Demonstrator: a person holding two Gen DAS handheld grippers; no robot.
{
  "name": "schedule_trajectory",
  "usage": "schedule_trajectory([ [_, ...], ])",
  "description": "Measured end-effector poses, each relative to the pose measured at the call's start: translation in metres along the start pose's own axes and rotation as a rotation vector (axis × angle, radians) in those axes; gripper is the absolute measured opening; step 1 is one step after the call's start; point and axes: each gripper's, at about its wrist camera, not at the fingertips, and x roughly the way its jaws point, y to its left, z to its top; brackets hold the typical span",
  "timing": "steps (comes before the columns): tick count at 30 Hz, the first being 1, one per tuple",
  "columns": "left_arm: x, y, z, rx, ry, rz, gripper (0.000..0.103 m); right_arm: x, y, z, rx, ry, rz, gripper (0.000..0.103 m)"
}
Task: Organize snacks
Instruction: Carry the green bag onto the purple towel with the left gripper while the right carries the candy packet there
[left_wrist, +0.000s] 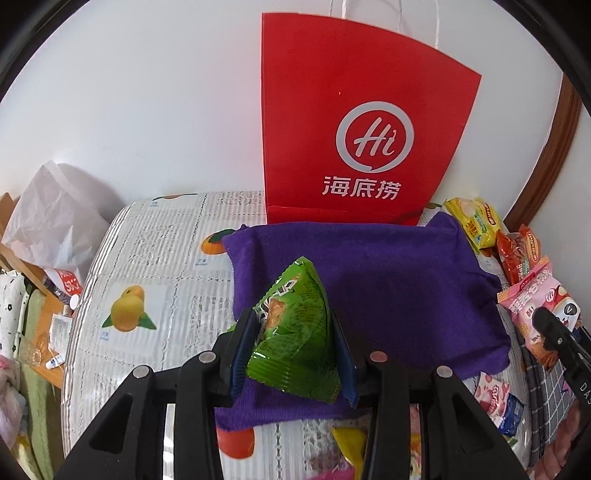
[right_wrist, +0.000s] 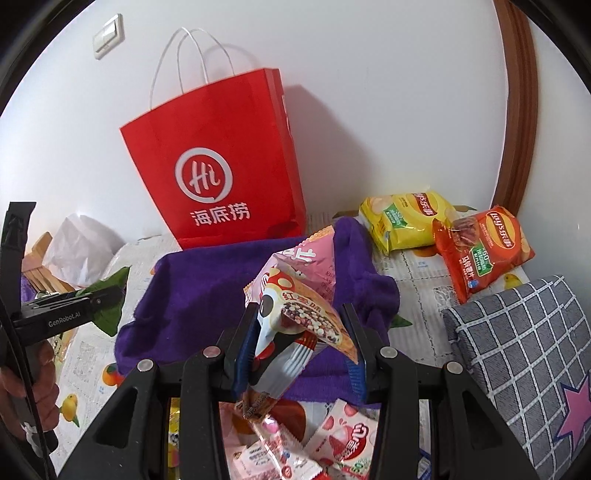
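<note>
My left gripper (left_wrist: 293, 317) is shut on a green snack packet (left_wrist: 295, 332) and holds it above the purple towel (left_wrist: 388, 277). It also shows in the right wrist view (right_wrist: 107, 299) at the left. My right gripper (right_wrist: 301, 314) is shut on a pink snack packet (right_wrist: 299, 295) with a mushroom picture, above the towel's (right_wrist: 199, 295) near edge. That packet shows at the right of the left wrist view (left_wrist: 532, 306). A red paper bag (left_wrist: 354, 122) stands upright behind the towel, against the wall; it also shows in the right wrist view (right_wrist: 221, 166).
Yellow (right_wrist: 406, 218) and orange (right_wrist: 480, 251) crisp bags lie at the back right. Several pink packets (right_wrist: 332, 443) lie near me. A grey checked cushion (right_wrist: 524, 350) is at the right. A white plastic bag (left_wrist: 55, 221) is left, past the table's edge.
</note>
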Motion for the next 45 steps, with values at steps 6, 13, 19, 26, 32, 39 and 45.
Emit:
schedule_trajectory([
  [6,0.019,-0.002,0.008,-0.010,0.019,-0.022,0.038,0.021,0.000,0.006,0.000,0.017,-0.003,0.043],
  [13,0.033,-0.005,0.014,-0.010,0.027,-0.044,0.038,0.040,-0.002,0.011,0.004,0.037,0.005,0.043],
  [19,0.045,-0.003,0.016,-0.017,0.042,-0.050,0.038,0.056,-0.007,0.011,0.009,0.054,-0.002,0.043],
  [26,0.055,-0.004,0.020,-0.009,0.051,-0.047,0.038,0.073,-0.008,0.010,0.001,0.079,0.004,0.043],
  [32,0.069,-0.007,0.021,0.000,0.070,-0.042,0.038,0.095,-0.008,0.005,-0.006,0.135,0.007,0.043],
  [39,0.087,-0.012,0.020,0.009,0.100,-0.037,0.038,0.110,-0.013,0.001,-0.003,0.187,-0.009,0.043],
  [45,0.103,-0.016,0.016,0.013,0.139,-0.032,0.039,0.118,-0.012,-0.004,-0.024,0.228,-0.021,0.043],
])
